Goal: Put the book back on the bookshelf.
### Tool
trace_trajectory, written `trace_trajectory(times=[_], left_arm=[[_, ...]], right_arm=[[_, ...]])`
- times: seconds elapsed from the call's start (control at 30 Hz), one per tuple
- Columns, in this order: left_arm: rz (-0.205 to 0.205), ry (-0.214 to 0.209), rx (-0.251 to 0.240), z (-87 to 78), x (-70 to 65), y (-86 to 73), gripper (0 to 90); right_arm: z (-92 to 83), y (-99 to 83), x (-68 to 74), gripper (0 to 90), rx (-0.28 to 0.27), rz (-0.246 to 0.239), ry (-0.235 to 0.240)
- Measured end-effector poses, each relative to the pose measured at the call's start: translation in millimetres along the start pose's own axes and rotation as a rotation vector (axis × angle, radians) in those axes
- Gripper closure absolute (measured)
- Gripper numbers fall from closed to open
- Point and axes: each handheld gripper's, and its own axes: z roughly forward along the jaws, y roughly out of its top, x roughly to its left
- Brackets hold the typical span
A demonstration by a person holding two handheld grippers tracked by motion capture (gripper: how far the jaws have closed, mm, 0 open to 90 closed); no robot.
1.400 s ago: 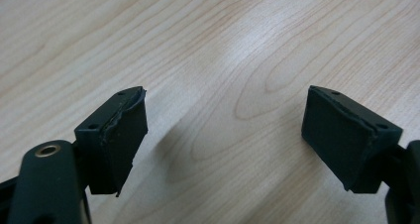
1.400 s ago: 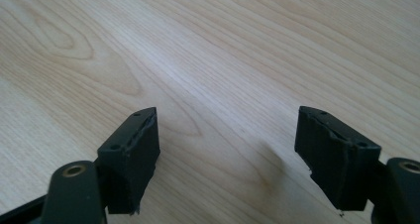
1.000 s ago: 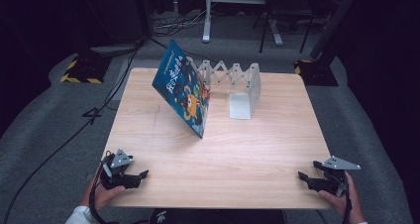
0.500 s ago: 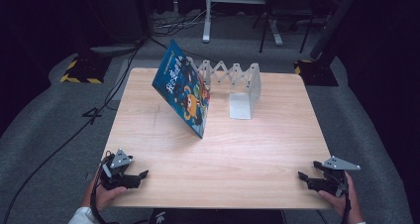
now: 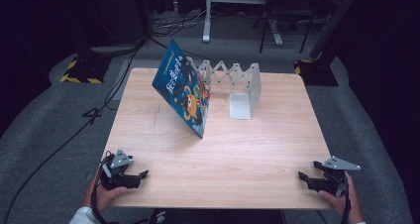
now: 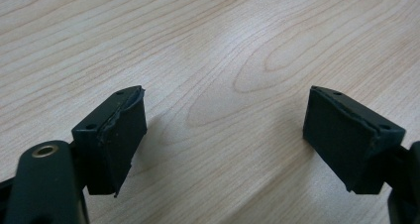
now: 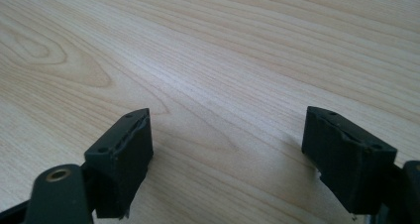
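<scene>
Both grippers rest at your edge of the table (image 5: pixel 223 159), well apart from each other. Your left gripper (image 5: pixel 141 176) lies at the 7 o'clock corner, held in your left hand (image 5: pixel 104 194); its jaws stand spread, with bare wood grain between them in the left gripper view (image 6: pixel 223 130). Your right gripper (image 5: pixel 303 176) lies at the 5 o'clock corner, held in your right hand (image 5: pixel 341 199); its jaws likewise stand spread over bare wood in the right gripper view (image 7: pixel 225 144). Neither pair of jaws pinches anything.

A blue picture book (image 5: pixel 182 87) stands tilted just past the table's centre, toward 11 o'clock, its top leaning away from you and to the left, its lower corner on the wood. At 12 o'clock stands a white folding rack (image 5: pixel 233 75), its near end plate (image 5: pixel 242 100) just beside the book's right edge. Whether book and rack touch, you cannot tell. Both are well apart from your grippers.
</scene>
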Motion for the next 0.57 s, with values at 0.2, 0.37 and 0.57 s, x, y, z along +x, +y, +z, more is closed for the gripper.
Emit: trace_trajectory(times=[0.2, 0.37, 0.57], left_arm=[[0.0, 0.0, 0.0, 0.0, 0.1, 0.0, 17.3], [0.003, 0.004, 0.001, 0.3, 0.6, 0.4, 16.8], [0.001, 0.005, 0.002, 0.3, 0.6, 0.5, 16.8]], right_arm=[[0.0, 0.0, 0.0, 20.2, 0.0, 0.0, 0.0], [0.0, 0.0, -0.1, 20.2, 0.0, 0.0, 0.0], [-0.1, -0.1, -0.1, 20.3, 0.0, 0.0, 0.001]])
